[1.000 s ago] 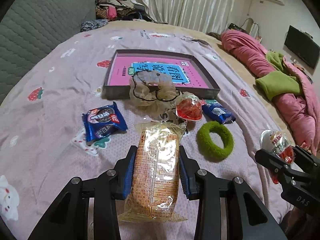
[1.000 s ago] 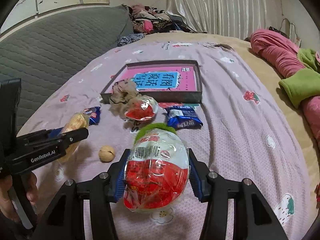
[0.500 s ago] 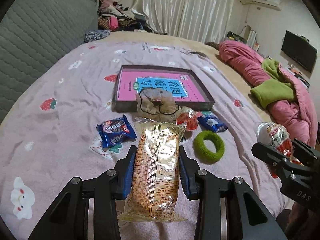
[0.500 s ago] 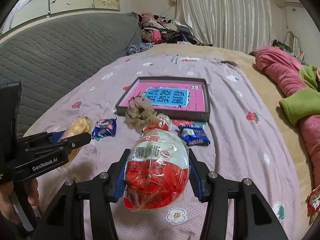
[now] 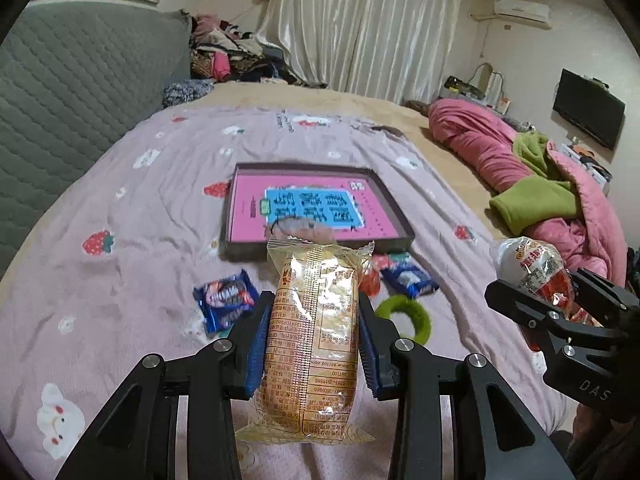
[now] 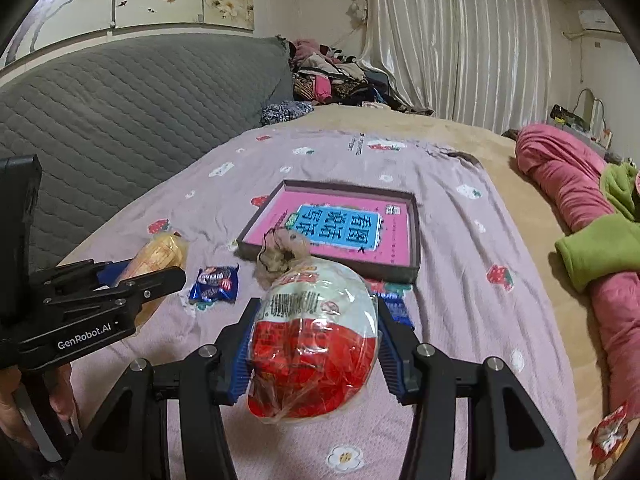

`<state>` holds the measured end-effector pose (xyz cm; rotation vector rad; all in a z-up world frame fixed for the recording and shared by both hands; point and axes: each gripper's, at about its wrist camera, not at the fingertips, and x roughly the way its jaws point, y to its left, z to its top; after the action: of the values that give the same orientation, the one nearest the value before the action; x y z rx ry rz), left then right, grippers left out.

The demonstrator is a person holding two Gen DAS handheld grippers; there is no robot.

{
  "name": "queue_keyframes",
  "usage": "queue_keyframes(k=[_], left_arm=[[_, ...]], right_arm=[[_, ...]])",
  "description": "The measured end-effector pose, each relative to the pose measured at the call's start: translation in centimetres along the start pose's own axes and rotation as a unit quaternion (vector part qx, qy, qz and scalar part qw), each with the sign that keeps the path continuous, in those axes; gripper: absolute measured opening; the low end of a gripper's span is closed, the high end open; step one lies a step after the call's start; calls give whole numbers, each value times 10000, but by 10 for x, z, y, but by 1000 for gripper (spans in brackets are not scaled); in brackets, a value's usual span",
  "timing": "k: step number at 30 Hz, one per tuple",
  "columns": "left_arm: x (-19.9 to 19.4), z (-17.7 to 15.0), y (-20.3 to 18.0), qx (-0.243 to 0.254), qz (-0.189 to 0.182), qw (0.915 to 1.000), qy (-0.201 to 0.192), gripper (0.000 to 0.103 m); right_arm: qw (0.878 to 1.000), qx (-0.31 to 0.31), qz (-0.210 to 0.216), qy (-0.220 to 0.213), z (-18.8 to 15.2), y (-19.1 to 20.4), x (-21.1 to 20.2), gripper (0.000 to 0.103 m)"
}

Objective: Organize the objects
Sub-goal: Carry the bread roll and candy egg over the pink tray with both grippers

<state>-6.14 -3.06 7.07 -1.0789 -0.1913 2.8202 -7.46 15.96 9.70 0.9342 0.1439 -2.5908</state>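
Clamping: left fingers (image 5: 264,336) bread packet (image 5: 312,344) | right fingers (image 6: 242,360) egg (image 6: 316,344) | ahead: scrunchie (image 6: 280,256), tray (image 6: 414,236)

Shallow box (image 5: 400,216) sits mid-bed on the bedsheet (image 5: 120,280), w/ a booklet (image 5: 316,210) lying flat inside it & a scrunchie (image 6: 282,254) against its near wall. Nearer than the box: cookie packet (image 5: 224,305) at left, hair tie (image 5: 406,316) at right, 2nd cookie packet (image 5: 408,278) between hair tie & box. Headboard (image 5: 72,92) runs along the left, clothes pile (image 5: 228,52) at far end, bundled blanket (image 5: 520,168) to the right of the sheet.
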Motion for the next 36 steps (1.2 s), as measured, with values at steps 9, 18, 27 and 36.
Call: queue_keyframes(k=[9, 18, 27, 36], left_arm=[[12, 35, -2, 56, -40, 10000, -57, 40], [35, 64, -1, 81, -58, 9999, -47, 40], [59, 88, 8, 63, -25, 10000, -65, 40], [90, 112, 14, 76, -25, 10000, -43, 40]], right_arm=[[9999, -90, -79, -84, 34, -14, 7, 53], [9997, -133, -94, -187, 64, -23, 23, 53], [9996, -132, -2, -254, 84, -29, 45, 53], [9995, -85, 41, -291, 102, -40, 72, 53]])
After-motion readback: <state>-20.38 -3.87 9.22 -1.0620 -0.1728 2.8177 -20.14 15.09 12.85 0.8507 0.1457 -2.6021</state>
